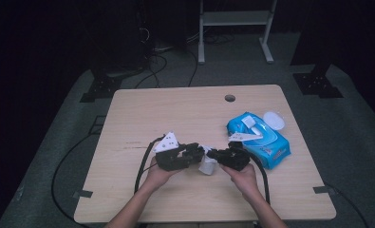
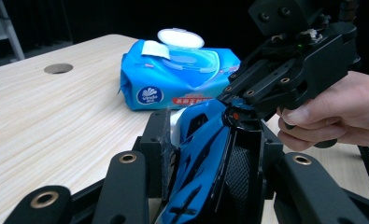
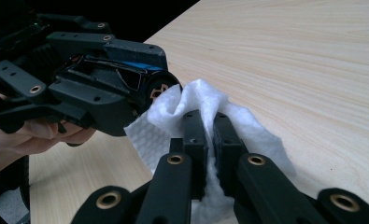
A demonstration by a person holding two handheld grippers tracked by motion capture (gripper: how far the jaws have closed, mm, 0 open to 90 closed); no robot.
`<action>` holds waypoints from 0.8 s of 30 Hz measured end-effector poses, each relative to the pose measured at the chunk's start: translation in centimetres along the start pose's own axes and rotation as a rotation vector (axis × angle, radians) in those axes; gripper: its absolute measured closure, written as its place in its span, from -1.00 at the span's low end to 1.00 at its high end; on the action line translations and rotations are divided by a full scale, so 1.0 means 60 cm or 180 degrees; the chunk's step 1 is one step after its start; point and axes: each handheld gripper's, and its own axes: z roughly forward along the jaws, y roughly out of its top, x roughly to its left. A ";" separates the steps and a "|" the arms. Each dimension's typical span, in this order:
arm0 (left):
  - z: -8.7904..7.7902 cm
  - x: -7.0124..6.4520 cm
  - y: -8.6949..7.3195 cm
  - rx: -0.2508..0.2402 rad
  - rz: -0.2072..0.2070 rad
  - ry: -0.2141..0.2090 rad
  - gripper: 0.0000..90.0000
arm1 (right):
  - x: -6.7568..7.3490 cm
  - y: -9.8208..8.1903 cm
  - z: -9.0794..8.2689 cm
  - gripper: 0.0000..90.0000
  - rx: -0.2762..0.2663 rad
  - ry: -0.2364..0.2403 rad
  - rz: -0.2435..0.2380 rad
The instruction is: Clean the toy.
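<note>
Both grippers meet just above the near middle of the wooden table [image 1: 175, 109]. Clenched jaws of the right gripper [image 3: 209, 135] pinch a white wet wipe [image 3: 196, 100], whose crumpled cloth bulges up between and around the pads. Opposite it, the left gripper [image 2: 205, 154] holds a blue and black toy car [image 2: 205, 158] between its jaws; the pads lie against the car's sides, though that grip is looser than the right one. I cannot tell whether the pads press hard.

From the right gripper view, the wipe touches the car's end, at an orange-hubbed wheel [image 3: 158, 93]; the high view gives that contact as a small white patch [image 1: 208, 165] between the two black tools. From the left gripper view, the car's blue body runs up between the jaws toward the right gripper [image 2: 289, 70] and the person's hand [image 2: 331, 112] around it, while the wipe is hidden behind the car.

Behind the right gripper [image 1: 228, 156] in the high view lies a blue pack of wet wipes [image 1: 266, 140], lid flipped open, close to the table's right edge. Bare wood stretches left and far of the left gripper [image 1: 178, 156], up to a cable hole [image 1: 229, 98].
</note>
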 end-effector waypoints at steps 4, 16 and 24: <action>-0.002 0.000 -0.001 -0.0003 -0.0004 0.0023 0.32 | 0.001 0.002 0.003 0.90 -0.0020 0.0003 -0.0003; -0.007 0.014 -0.008 -0.0060 -0.0254 0.0088 0.23 | 0.003 0.009 -0.002 0.90 -0.0084 0.0000 -0.0049; -0.024 0.027 -0.009 -0.0237 -0.0482 0.0118 0.33 | 0.016 0.031 -0.006 0.90 -0.0169 0.0023 -0.0202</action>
